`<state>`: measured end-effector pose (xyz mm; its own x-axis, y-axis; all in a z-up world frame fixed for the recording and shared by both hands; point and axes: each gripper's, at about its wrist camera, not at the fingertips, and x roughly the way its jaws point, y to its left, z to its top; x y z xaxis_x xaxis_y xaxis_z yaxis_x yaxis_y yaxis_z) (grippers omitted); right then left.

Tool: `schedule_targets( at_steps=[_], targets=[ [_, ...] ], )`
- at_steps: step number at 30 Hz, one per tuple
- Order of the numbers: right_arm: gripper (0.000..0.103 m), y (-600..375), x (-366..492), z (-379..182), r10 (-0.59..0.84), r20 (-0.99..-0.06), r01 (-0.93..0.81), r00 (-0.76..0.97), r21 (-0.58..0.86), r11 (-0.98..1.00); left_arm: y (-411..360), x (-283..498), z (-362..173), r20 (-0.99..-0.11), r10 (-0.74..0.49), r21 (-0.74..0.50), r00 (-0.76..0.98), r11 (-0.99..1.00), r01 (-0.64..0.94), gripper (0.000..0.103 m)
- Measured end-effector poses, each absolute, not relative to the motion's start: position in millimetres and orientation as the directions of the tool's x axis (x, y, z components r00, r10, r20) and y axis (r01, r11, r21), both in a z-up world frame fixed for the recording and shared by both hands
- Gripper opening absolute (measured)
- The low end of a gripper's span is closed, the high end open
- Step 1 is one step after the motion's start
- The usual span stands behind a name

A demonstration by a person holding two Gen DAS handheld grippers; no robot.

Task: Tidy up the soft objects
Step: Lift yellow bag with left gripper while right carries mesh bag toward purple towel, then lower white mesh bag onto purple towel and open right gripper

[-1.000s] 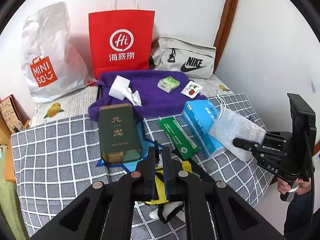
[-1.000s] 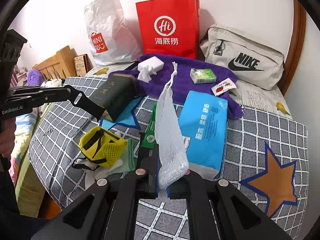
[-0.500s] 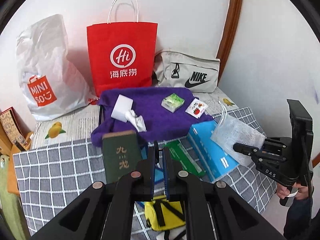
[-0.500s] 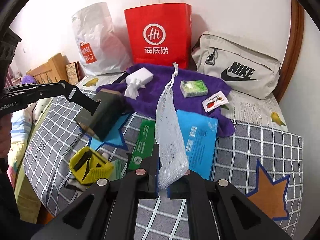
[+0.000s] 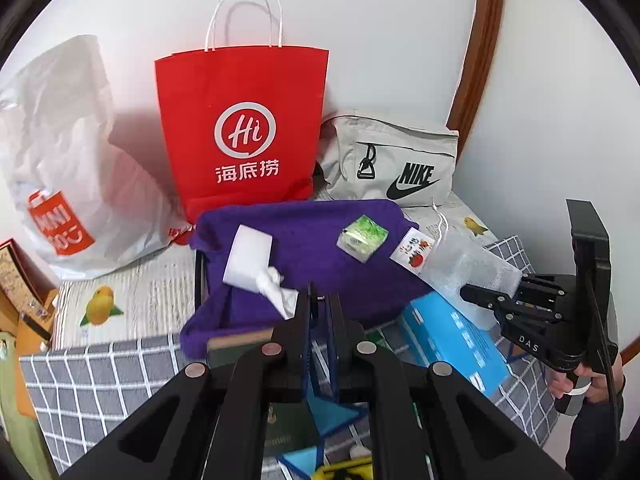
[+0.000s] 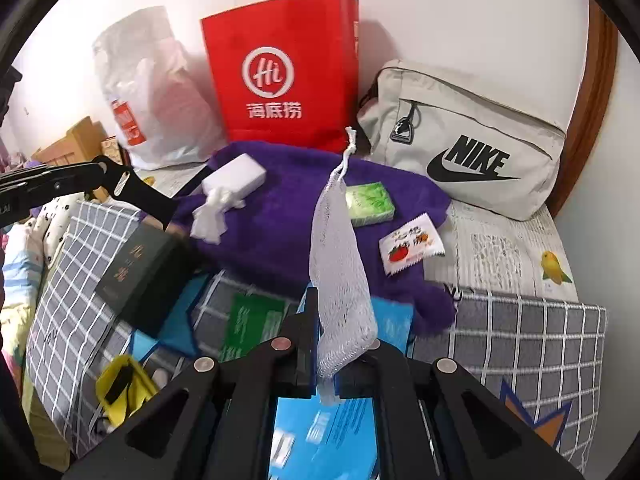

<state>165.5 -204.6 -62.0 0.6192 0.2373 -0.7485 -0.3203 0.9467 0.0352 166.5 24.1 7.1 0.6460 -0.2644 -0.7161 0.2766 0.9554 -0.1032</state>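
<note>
Above cluttered checked bedspread [image 6: 532,344], limp white mesh pouch [image 6: 340,280] pinched in right tool [image 6: 326,344].

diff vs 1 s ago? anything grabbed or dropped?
Nothing grabbed or dropped. Both grippers advanced toward the purple towel and the bags at the wall. The right gripper still clamps the white mesh bag. The left gripper remains nearly shut and empty. Items on the bed did not shift.

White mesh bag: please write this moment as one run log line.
right tool: shut on white mesh bag | bag: lifted above purple towel | left tool: nearly shut, empty
</note>
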Motion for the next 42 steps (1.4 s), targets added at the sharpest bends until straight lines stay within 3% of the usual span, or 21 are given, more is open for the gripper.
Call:
schedule_targets(
  at_steps=[14,37,40,42],
  targets=[
    [0.006,-200.8,252.2,-92.1,0.233,-0.786,-0.312,0.573,0.054,0.949,4.7,240.5,-20.1,-0.755,-0.282,-0.113,0.592,0.945,0.306,0.008],
    [0.006,-206.7,296.6,-125.4,0.187,-0.843,-0.318,0.504,0.020,0.948,-1.9,286.0,-69.1,-0.823,-0.239,-0.095,0.515,0.952,0.290,0.008],
    [0.015,-206.9,298.3,-124.1,0.184,-0.841,-0.319,0.508,0.014,0.948,0.2,289.8,-71.3,-0.830,-0.206,-0.069,0.519,0.960,0.271,0.008],
    [0.033,-206.9,297.8,-121.2,0.180,-0.832,-0.318,0.524,0.005,0.948,2.2,292.3,-73.5,-0.837,-0.190,-0.060,0.512,0.964,0.260,0.010]
  ],
)
